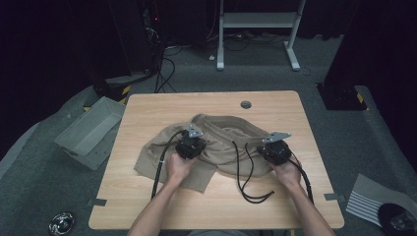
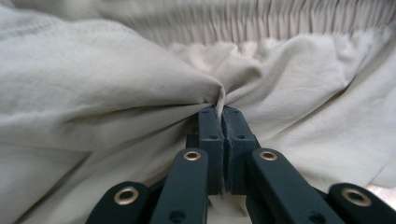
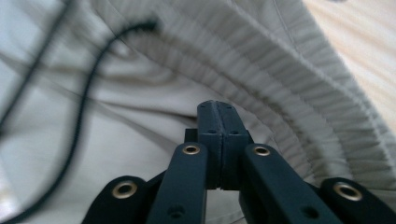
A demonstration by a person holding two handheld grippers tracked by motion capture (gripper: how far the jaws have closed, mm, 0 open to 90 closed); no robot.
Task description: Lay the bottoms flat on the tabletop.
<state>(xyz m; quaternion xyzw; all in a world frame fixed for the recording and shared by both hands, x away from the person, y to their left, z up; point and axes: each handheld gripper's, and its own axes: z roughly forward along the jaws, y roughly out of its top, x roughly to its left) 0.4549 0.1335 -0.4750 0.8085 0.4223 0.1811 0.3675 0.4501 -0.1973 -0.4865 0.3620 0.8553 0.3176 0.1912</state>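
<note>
Left gripper [image 2: 223,112] clamped on a pinched fold of the beige shorts [image 1: 221,142], fabric bunched right at its tips. Right gripper [image 3: 218,108] closed over the shorts near the ribbed waistband [image 3: 299,93]; no cloth visibly caught. Shorts crumpled mid-table [image 1: 147,108].

The wooden table [image 1: 147,206] stood on a grey carpet floor [image 1: 344,132]. A grey bin [image 1: 88,132] lay left of it. A white metal frame [image 1: 258,22] stood behind, and the room was dark.
</note>
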